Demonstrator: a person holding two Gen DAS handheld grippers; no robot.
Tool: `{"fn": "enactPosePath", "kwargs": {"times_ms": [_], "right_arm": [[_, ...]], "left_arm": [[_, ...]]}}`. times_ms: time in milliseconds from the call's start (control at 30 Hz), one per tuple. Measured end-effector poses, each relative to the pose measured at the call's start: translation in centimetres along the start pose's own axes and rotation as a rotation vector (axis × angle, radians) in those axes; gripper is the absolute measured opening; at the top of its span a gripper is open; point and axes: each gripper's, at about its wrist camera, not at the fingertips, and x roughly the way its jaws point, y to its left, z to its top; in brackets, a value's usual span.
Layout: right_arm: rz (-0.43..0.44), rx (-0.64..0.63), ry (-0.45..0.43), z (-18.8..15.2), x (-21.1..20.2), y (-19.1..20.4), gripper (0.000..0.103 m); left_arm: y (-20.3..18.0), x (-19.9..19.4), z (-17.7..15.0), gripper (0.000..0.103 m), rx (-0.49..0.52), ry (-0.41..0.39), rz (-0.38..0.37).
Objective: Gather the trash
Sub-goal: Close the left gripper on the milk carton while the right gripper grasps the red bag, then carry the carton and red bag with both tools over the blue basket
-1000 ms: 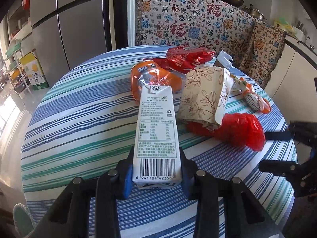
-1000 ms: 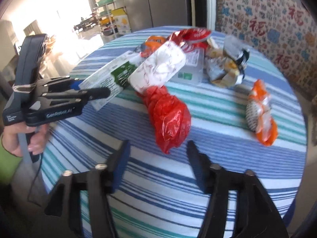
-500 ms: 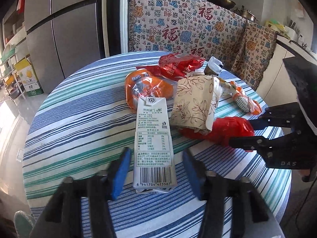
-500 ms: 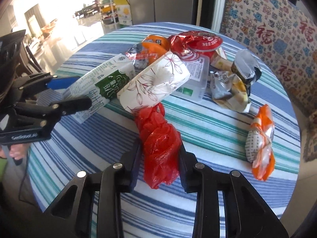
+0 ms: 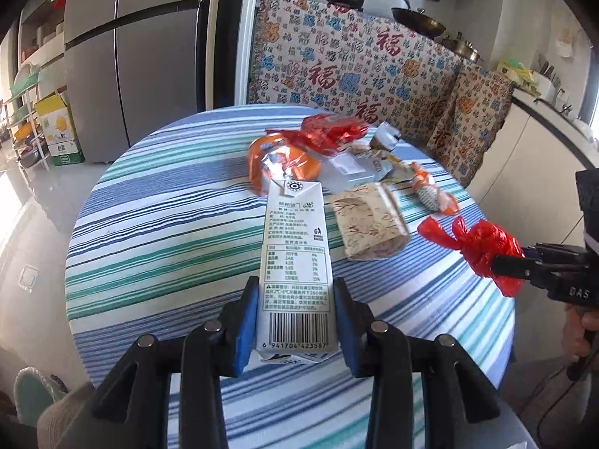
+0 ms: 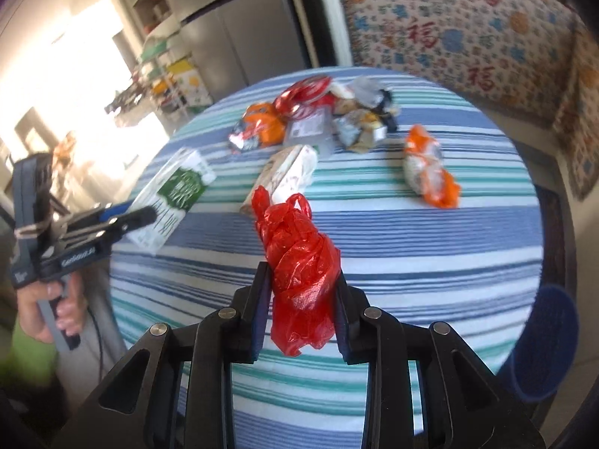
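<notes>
left claw (image 5: 295, 321) clamped on milk carton (image 5: 294, 262)'s base – stiff, probably light | right claw (image 6: 301, 299) pinching red plastic bag (image 6: 299, 258) mid-bundle – soft, crumply, could slip

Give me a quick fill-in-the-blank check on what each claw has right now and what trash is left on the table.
1. The left claw is shut on the ____ carton.
2. The right claw is shut on a crumpled plastic bag coloured ____.
3. The floral paper box lies on the ____ tablecloth.

Missing words: milk; red; striped
</notes>
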Motion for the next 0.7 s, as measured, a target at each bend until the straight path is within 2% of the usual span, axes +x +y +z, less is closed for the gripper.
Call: {"fn": "enactPosePath", "kwargs": {"times_ms": [100,233,433,700], "right_arm": [[-0.01,0.056,-0.054,-0.2,-1.9,-1.3,0.03],[-0.067,0.096,-0.103,-0.6,-4.3,-2.7,0.03],[-0.142,0.131,-0.147,-1.3,-7.2,-4.8,0.03],[-0.252,0.219,-0.191,-2.8,-10.9,-10.4,0.03]], "left_arm": [[-2.3,-1.3,0.7,0.038,0.033,-0.031,-0.028],[-6.1,-1.8,2.1,0.038,0.094,-0.056,-0.062],[-12.8,-0.9,4.0,0.038,0.198,-0.066,-0.08],[-21.6,1.6,5.5,0.038,0.32,-0.058,-0.145]]}}
